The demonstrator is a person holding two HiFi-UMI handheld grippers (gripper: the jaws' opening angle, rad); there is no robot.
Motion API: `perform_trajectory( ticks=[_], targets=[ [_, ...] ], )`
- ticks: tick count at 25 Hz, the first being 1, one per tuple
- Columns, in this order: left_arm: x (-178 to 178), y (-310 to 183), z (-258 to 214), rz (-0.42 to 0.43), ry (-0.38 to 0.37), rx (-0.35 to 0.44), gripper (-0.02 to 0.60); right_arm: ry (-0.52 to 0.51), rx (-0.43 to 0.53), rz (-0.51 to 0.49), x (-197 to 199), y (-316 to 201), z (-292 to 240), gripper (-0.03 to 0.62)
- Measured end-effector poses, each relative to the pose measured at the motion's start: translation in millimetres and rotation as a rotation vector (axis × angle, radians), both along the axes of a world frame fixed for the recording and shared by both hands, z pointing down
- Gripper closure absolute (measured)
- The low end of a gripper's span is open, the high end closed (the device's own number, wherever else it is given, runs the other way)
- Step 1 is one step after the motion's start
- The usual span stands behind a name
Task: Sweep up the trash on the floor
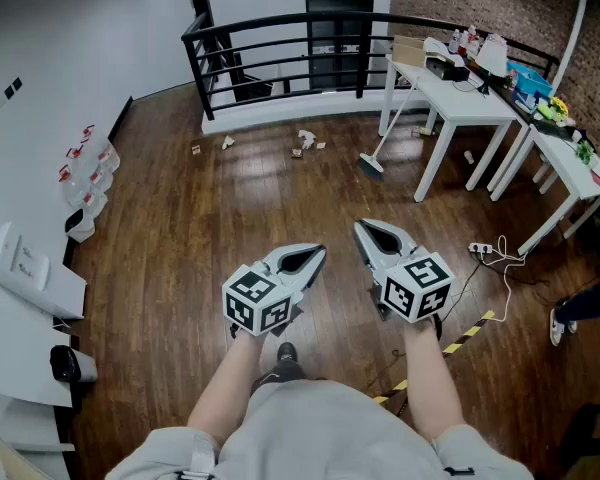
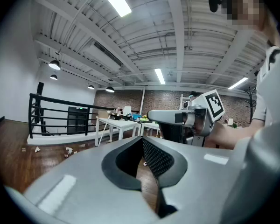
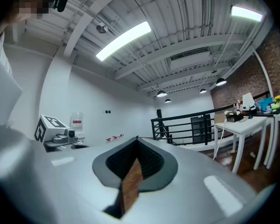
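Note:
Scraps of paper trash (image 1: 305,140) lie scattered on the dark wooden floor near the black railing, with further bits (image 1: 228,142) to their left; the left gripper view shows them too, as trash (image 2: 67,151) far off. A broom (image 1: 373,161) leans against the white table (image 1: 450,103), its head on the floor. My left gripper (image 1: 320,253) and right gripper (image 1: 360,226) are held side by side at waist height, well short of the trash. Both are shut with nothing between the jaws, as the left gripper (image 2: 142,138) and right gripper (image 3: 137,139) close-ups confirm.
The black railing (image 1: 280,38) closes off the far side. White tables with clutter stand at the right, with a power strip and cables (image 1: 483,250) on the floor by them. Yellow-black tape (image 1: 470,333) runs near my feet. Water bottles (image 1: 85,173) line the left wall.

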State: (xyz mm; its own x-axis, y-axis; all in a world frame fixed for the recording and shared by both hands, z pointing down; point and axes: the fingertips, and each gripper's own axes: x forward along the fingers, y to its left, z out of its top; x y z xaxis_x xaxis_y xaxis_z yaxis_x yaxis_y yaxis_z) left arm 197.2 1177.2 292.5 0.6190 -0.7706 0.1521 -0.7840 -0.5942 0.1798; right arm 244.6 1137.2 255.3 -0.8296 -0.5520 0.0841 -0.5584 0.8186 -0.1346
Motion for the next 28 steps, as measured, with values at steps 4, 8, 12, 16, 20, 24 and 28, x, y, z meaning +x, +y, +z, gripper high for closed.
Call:
perform_trajectory(
  ticks=[4,8,12,16,20,24,28],
  targets=[
    [-5,-33,4,0.000,0.007,-0.002,0.577,0.010,-0.007,0.013,1,-32,6,0.594],
    [-10,-80,11,0.021,0.023,-0.007,0.577,0.027,-0.015,0.043,0,-76,14,0.594],
    [-21,-143,17,0.051,0.033,-0.006,0.577,0.048,-0.018,0.072,-9,-136,19,0.594],
    [-42,-213,16,0.068,0.045,-0.005,0.577,0.067,-0.027,0.100,-27,-204,20,0.594],
    [-62,-275,17,0.093,0.049,-0.029,0.577,0.069,-0.037,0.121,-49,-264,14,0.594],
    [-66,-333,20,0.119,0.045,-0.026,0.577,0.056,-0.037,0.164,-48,-315,15,0.594],
    [-64,-381,31,0.140,0.058,-0.050,0.577,0.061,-0.068,0.192,-43,-361,29,0.594]
  ],
)
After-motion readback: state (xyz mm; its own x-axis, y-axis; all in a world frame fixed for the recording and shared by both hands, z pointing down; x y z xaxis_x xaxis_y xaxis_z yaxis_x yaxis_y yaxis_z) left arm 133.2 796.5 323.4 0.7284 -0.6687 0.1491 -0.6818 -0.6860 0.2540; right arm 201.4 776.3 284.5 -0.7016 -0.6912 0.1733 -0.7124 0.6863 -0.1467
